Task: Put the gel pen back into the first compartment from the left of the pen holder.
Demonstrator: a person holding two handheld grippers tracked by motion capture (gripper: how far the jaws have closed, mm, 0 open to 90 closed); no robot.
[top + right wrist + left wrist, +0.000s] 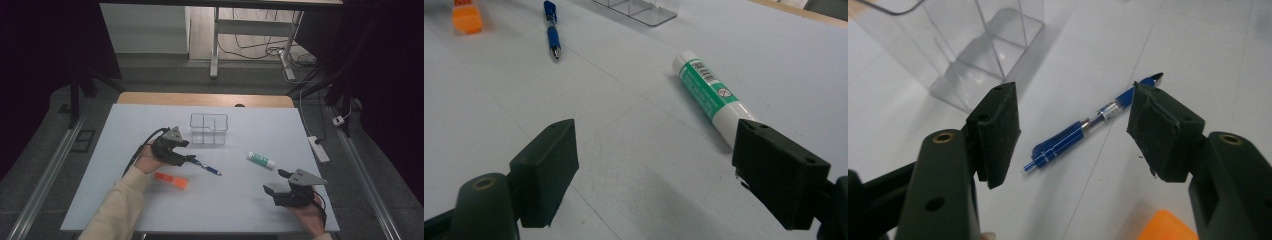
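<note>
One white table [150, 210] carries everything. On it stands one clear plastic organizer [209, 128], split into compartments, at the far middle. One green-and-white glue stick [261, 160] lies on its side toward the right; the right gripper view shows a barcode and small print on its label [704, 75], too small to read. One orange marker [170, 180] lies near the left forearm, its dark lettering unreadable. One blue pen [206, 167] lies flat between the organizer and the marker, tip pointing right in the high view.

The left gripper [186, 157] hovers low over the pen's blunt end, tilted down from a raised wrist; its jaws stand spread, straddling the pen [1083, 132] without touching it. The right gripper [275, 182] rests near the table's near edge, aimed at the glue stick, jaws wide apart and holding nothing.
</note>
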